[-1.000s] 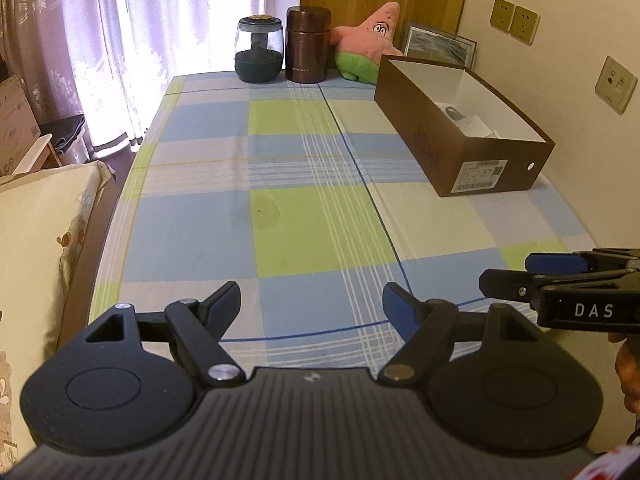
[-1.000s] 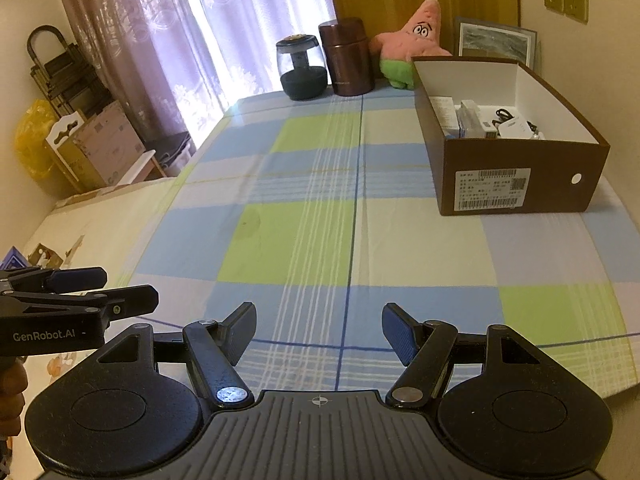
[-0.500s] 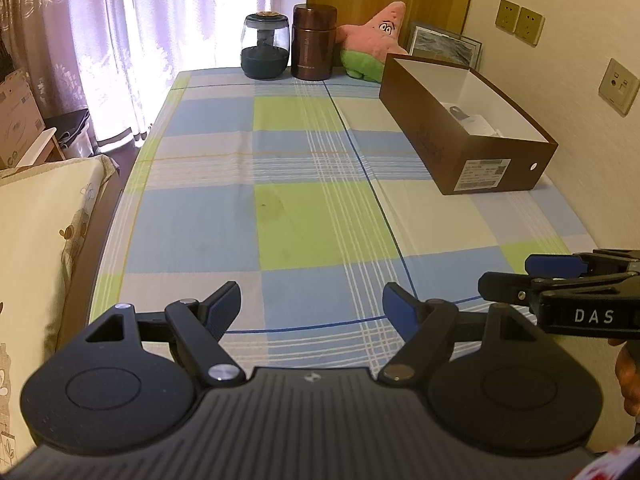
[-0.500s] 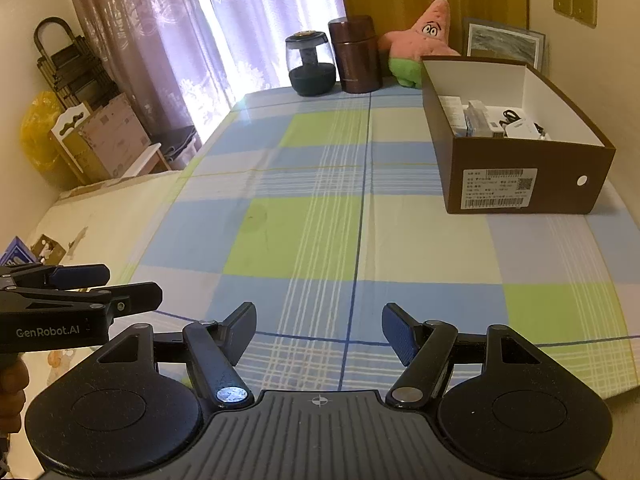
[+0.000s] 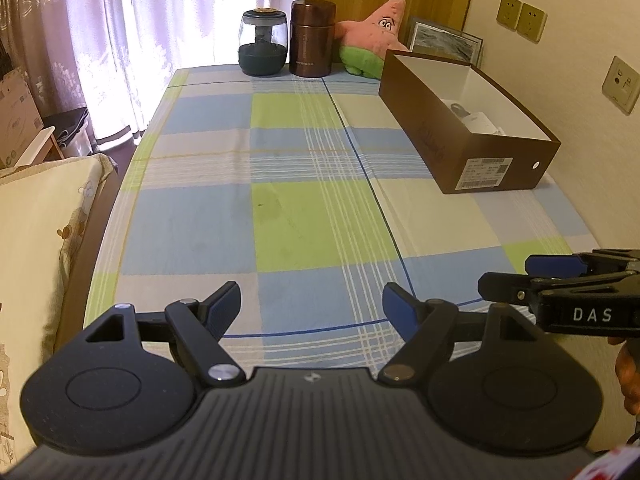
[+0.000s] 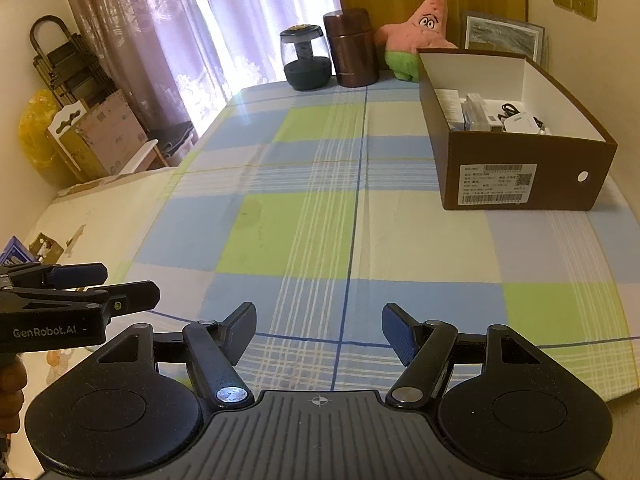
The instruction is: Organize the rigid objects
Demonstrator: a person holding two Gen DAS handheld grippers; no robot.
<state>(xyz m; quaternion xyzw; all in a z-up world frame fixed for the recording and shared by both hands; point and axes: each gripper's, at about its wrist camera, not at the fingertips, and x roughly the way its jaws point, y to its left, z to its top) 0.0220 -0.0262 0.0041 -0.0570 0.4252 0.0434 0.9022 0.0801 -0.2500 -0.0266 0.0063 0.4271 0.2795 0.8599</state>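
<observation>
Both views drew nearer the open brown box [image 6: 520,168] holding white items.

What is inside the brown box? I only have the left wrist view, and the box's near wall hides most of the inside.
Observer: The right wrist view looks deeper into the brown box. Several pale packs stand on edge towards its left wall, with a black cable beside them.
Operator: Is the right gripper holding anything? I see it only side-on.
Observer: No. The right gripper is open, and only the checked tablecloth shows between its fingers.
Operator: Anything on the floor by the curtain?
Observer: A folded black trolley leans there, with a yellow bag beside it.
</observation>
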